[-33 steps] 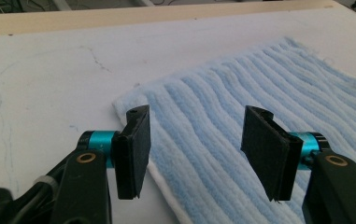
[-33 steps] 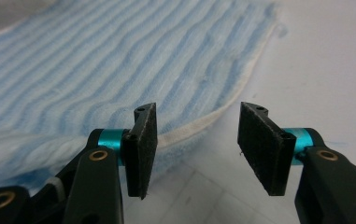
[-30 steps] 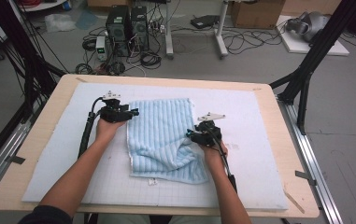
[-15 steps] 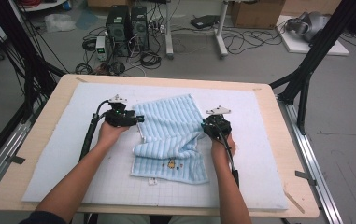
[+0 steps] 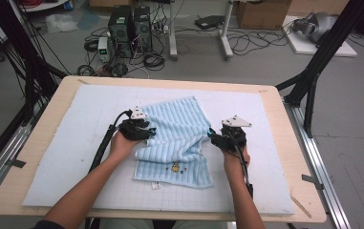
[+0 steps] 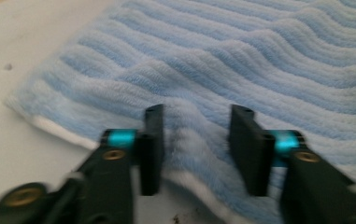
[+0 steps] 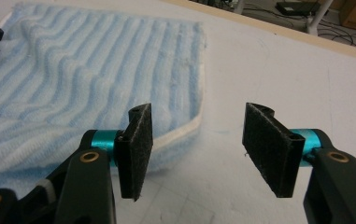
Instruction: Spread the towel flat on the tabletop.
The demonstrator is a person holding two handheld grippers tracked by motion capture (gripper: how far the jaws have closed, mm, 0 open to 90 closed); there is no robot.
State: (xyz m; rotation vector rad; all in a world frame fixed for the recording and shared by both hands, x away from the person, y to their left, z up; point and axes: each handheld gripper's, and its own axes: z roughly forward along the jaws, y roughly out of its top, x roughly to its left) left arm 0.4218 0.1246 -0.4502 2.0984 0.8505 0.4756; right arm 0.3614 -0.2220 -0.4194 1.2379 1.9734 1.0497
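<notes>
Striped blue towel (image 5: 177,140) lies rumpled mid-table on the white mat (image 5: 60,157), near half folded over so a small printed patch faces up by the front hem.

Left gripper (image 5: 144,131) sits on the towel's left edge. Its jaws have just been closing, with a raised ridge of cloth between them; in the left gripper view the pads (image 6: 153,140) touch the ridge on one side only — not a firm pinch yet.

Right gripper (image 5: 214,137) is at the towel's right edge. Its jaws have just been opening and stand spread, nothing between them — towel hem just beside the left pad (image 7: 137,149).
</notes>
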